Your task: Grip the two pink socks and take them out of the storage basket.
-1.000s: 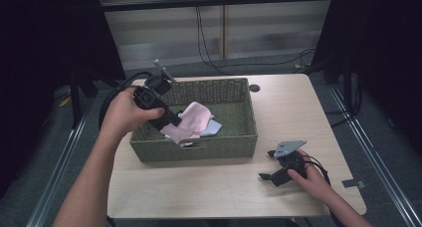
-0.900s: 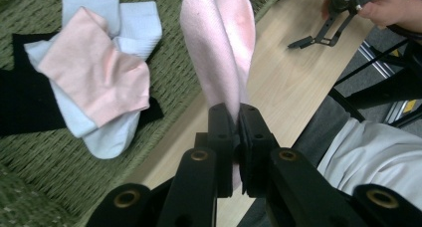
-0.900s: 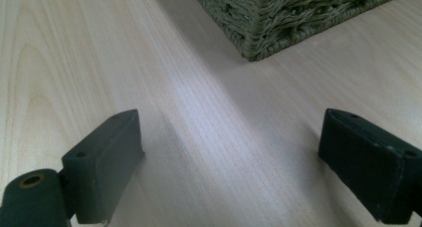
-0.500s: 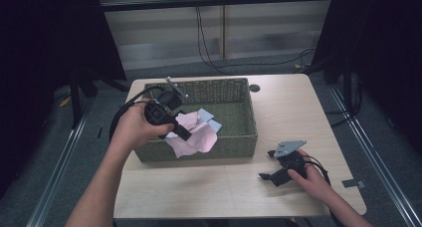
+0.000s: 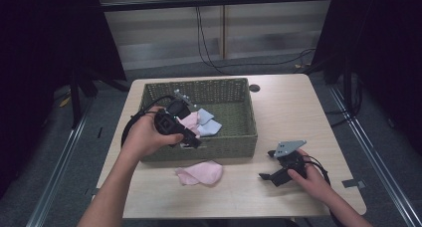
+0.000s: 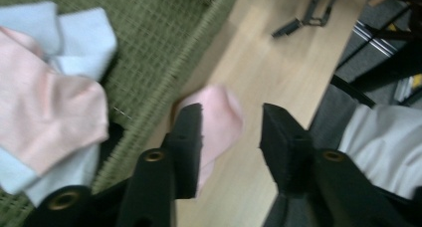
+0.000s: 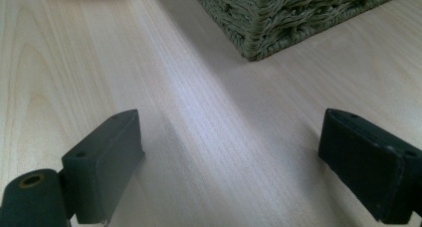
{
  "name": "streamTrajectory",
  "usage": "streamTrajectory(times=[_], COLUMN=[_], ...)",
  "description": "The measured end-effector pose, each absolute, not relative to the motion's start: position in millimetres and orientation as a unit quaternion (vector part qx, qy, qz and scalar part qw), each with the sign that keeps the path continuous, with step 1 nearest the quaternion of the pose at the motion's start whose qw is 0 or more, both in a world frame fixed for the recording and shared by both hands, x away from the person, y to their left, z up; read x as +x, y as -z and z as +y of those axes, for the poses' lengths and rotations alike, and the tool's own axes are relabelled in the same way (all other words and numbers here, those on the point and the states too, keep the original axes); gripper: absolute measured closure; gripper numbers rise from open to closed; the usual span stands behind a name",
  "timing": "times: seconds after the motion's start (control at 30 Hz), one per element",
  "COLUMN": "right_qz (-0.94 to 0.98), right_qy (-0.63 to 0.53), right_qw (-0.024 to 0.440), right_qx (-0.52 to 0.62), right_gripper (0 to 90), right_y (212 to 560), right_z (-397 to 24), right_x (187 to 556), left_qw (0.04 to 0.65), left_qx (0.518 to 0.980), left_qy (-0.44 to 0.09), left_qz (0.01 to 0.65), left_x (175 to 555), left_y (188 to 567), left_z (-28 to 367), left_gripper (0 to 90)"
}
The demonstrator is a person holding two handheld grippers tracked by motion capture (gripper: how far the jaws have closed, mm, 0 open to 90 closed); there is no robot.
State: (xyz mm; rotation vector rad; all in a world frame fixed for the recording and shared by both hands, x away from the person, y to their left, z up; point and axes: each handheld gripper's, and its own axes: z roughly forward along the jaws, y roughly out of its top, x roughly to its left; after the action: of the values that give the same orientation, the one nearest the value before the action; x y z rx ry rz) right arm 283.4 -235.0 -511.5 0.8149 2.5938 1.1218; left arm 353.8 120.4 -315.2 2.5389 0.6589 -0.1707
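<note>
Your left hand-held gripper (image 5: 191,140), jaws just opened, hangs empty above the pink cloth (image 5: 200,172) on the table (image 5: 298,112); your right hand-held gripper (image 5: 266,176) rests open.

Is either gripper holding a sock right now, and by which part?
Neither. The left gripper has just been opening, and the pink sock lies loose on the table before the basket. The right gripper is open, with nothing between its jaws.

Pink cloth (image 5: 200,172) now on table (image 5: 298,112)
</note>
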Motion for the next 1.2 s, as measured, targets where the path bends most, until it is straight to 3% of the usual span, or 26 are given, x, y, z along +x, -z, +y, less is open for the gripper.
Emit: streamTrajectory(times=[0.4,1.2], right_qz=[0.877,0.878], right_qy=[-0.380,-0.379], right_qw=[0.099,0.100], right_qx=[0.275,0.276], right_gripper=[9.4,9.3], right_y=[511.6,511.5], right_z=[-235.0,-235.0], right_x=[283.5,283.4], left_qw=[0.282,0.251], left_qx=[0.910,0.892], left_qy=[0.003,-0.008], left_qz=[0.304,0.376], left_x=[394.4,439.9], left_y=[325.4,359.7], left_z=[137.9,140.9], left_gripper=[47.7,39.8])
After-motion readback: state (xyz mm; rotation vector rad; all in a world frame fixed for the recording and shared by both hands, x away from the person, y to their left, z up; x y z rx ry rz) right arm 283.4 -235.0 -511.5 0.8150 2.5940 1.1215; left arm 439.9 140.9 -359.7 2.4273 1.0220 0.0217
